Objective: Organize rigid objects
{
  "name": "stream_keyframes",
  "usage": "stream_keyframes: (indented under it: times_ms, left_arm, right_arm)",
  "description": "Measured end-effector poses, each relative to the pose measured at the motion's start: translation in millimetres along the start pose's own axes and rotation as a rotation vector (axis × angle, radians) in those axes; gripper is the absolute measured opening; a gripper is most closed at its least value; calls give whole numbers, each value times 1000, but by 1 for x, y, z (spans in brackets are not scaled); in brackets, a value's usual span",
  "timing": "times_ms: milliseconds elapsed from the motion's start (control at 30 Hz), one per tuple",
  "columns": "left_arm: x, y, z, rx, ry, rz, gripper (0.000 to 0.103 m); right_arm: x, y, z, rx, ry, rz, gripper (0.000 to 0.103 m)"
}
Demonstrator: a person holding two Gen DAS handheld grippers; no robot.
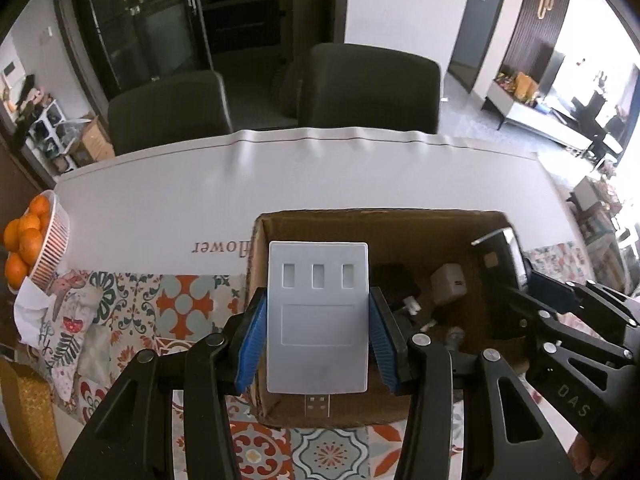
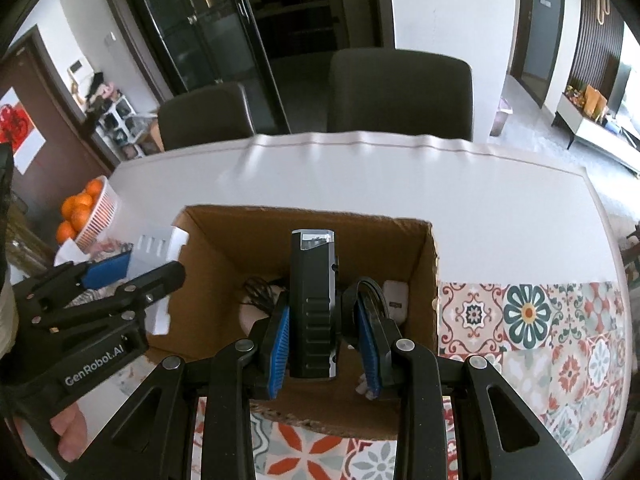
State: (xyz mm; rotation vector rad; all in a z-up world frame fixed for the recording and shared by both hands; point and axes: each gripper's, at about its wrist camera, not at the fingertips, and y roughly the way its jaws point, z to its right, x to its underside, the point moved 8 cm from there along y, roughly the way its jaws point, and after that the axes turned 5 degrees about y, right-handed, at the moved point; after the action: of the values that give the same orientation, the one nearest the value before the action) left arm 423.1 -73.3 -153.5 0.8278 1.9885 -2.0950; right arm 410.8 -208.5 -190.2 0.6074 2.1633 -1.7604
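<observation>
Both loads hang over the open brown cardboard box point(image 2: 312, 216): left gripper point(image 1: 318, 332) pinching the flat white plastic USB device point(image 1: 318, 320), right gripper point(image 2: 324, 332) clamping the black ribbed handheld device point(image 2: 314, 304). Best lower each low, clear of the white charger point(image 1: 448, 284), before releasing.

The cardboard box point(image 2: 224, 236) stands open-topped, but a white charger point(image 1: 448, 284) and black cables point(image 2: 260, 292) crowd its floor. The basket of oranges point(image 1: 44, 240) blocks the table's point(image 2: 500, 216) left edge; beyond the box it lies bare.
</observation>
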Motion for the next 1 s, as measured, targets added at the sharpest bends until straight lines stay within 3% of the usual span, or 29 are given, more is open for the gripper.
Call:
stream_keyframes:
  times_ms: [133, 233, 333, 467, 867, 1000]
  left_arm:
    - [2, 7, -2, -25, 14, -22, 48]
    - [4, 7, -7, -49, 5, -24, 57]
    - [7, 2, -13, -70, -13, -16, 59]
    - [11, -10, -22, -107, -31, 9, 69]
    - [31, -92, -25, -166, -53, 197, 99]
    - [38, -126, -23, -201, -46, 285, 103]
  right_arm:
    - [4, 10, 4, 11, 8, -21, 31]
    - [5, 14, 6, 18, 9, -30, 31]
    - [5, 16, 5, 23, 9, -37, 33]
    - [5, 10, 5, 57, 11, -25, 49]
    - [18, -78, 0, 140, 47, 182, 72]
    - [26, -116, -2, 165, 40, 268, 78]
